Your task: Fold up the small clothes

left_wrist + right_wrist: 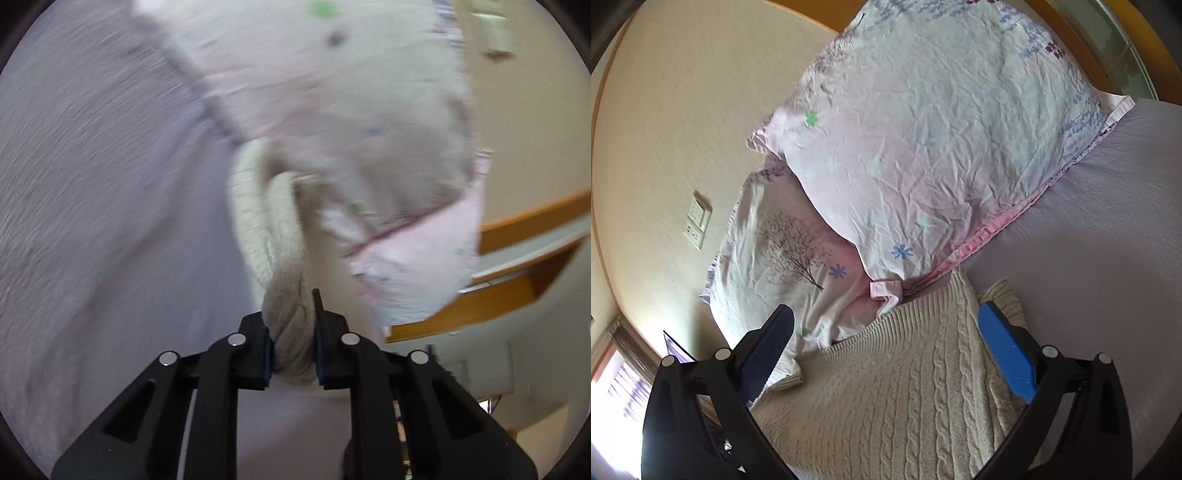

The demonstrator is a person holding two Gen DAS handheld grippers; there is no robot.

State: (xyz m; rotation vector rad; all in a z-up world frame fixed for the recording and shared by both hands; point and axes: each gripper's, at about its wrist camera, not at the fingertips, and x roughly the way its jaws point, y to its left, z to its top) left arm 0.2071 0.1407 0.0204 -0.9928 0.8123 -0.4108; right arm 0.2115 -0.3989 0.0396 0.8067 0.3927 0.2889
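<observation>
A cream cable-knit sweater lies on the lilac bed sheet. In the left wrist view my left gripper is shut on a bunched, twisted part of the sweater and holds it lifted above the sheet; that view is blurred by motion. In the right wrist view my right gripper is open, its blue-padded fingers spread over the flat sweater body near its upper edge, holding nothing.
Two floral pink-white pillows lie at the head of the bed, just beyond the sweater. A cream wall with a switch plate is to the left. A wooden bed frame and a window are at the edges.
</observation>
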